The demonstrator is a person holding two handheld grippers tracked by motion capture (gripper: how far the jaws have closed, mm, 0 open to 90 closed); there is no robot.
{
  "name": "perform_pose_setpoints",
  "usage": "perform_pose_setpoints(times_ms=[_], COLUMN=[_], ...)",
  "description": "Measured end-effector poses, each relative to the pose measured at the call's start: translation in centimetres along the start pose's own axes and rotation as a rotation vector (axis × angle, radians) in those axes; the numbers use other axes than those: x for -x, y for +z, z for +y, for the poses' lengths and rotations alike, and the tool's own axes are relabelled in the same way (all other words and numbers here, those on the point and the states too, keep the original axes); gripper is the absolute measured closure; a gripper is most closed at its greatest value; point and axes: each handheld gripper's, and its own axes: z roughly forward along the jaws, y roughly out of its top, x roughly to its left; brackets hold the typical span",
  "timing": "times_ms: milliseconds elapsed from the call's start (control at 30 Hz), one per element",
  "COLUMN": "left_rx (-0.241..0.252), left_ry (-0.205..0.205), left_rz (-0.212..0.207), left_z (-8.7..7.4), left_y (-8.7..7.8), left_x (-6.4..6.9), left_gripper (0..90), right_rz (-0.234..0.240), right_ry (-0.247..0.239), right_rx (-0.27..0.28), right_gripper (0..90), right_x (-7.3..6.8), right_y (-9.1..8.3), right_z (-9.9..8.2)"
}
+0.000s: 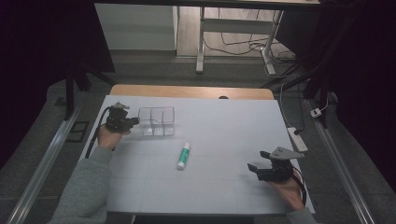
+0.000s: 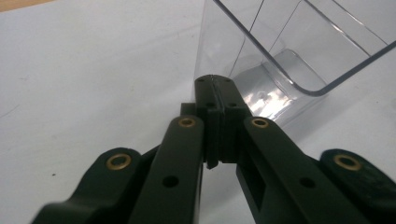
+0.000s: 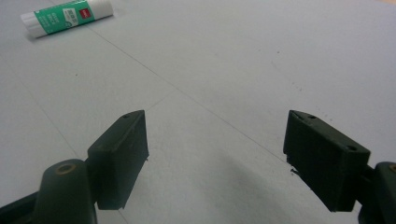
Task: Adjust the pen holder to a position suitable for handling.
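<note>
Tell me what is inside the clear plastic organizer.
The clear plastic organizer shows thin dividers and bare compartments; no item lies in them. In the left gripper view, the shut left tool covers part of its near lower wall.

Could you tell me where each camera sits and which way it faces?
High view: above the table, looking forward and down; forearms and both hands show.
Left gripper view: on the left gripper, shut jaws against the clear box.
Right gripper view: on the right gripper, open jaws facing the glue stick.
Shared: high and right views show the stick.
</note>
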Motion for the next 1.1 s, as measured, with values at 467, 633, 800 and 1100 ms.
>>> perform_pose_setpoints(times_ms=[467, 633, 800, 1100], left_rx=[-0.005, -0.004, -0.011, -0.013], left_ry=[0.03, 0.039, 0.056, 0.076], left_rz=[-0.025, -0.04, -0.048, -0.065], left_z=[1.2, 1.6, 2.1, 3.0], left_y=[1.1, 1.7, 2.2, 3.1], left_x=[1.8, 2.6, 3.4, 4.7], left_gripper=[88.9, 89.0, 89.0, 88.9], right_rz=[0.005, 0.004, 0.005, 0.005], right_ry=[0.001, 0.0, 0.001, 0.003], right_rx=[0.002, -0.003, 0.0, -0.001], right_gripper=[21.8, 21.8, 21.8, 21.8], right_x=[0.0, 0.0, 0.0, 0.0], right_y=[0.1, 0.1, 0.1, 0.1], right_z=[0.0, 0.0, 0.0, 0.0])
